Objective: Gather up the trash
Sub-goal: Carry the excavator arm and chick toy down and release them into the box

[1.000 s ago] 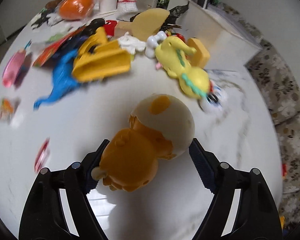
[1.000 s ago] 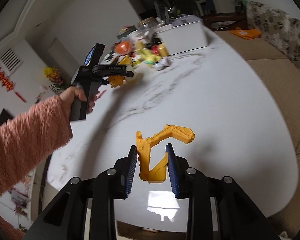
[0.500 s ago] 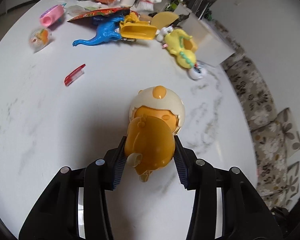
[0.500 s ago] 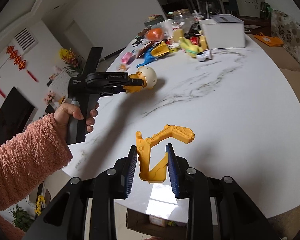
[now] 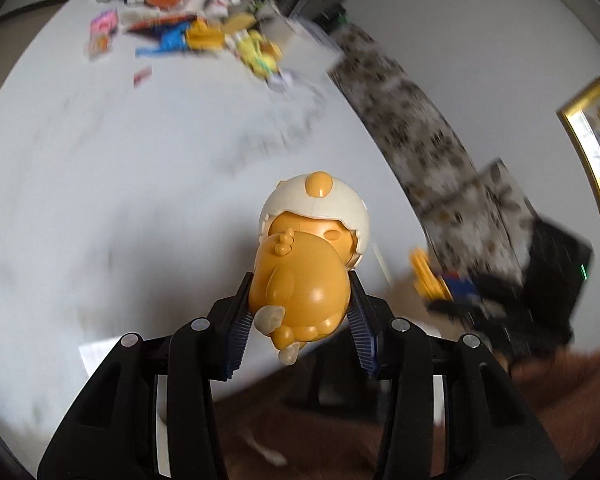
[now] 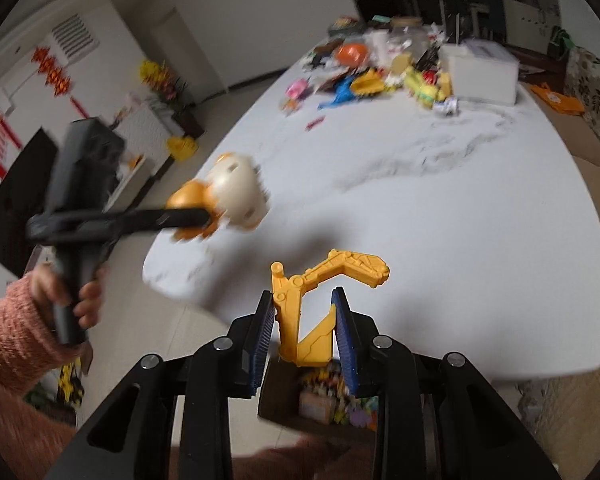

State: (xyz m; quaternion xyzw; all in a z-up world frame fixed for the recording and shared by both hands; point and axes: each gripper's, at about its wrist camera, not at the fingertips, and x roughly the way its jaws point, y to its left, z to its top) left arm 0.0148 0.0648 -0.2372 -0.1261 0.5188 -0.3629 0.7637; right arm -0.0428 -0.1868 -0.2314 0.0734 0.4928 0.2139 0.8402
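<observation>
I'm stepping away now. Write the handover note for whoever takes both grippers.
Left gripper: shut on the orange chick toy, lifted off the white table.
Right gripper: shut on the yellow excavator arm, above the cardboard box below the near table edge.
Done: both pieces picked up.
Left: neither dropped yet; the clutter pile at the far end remains.

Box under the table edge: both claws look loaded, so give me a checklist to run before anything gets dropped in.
1. Left claw shut on the duck toy: ok.
2. Right claw shut on the digger arm: ok.
3. Box in view below the right claw: ok.
4. Duck toy above the box: not ok, it hangs over the table edge.
5. Room left in the box: cannot tell, toys already inside.
</observation>
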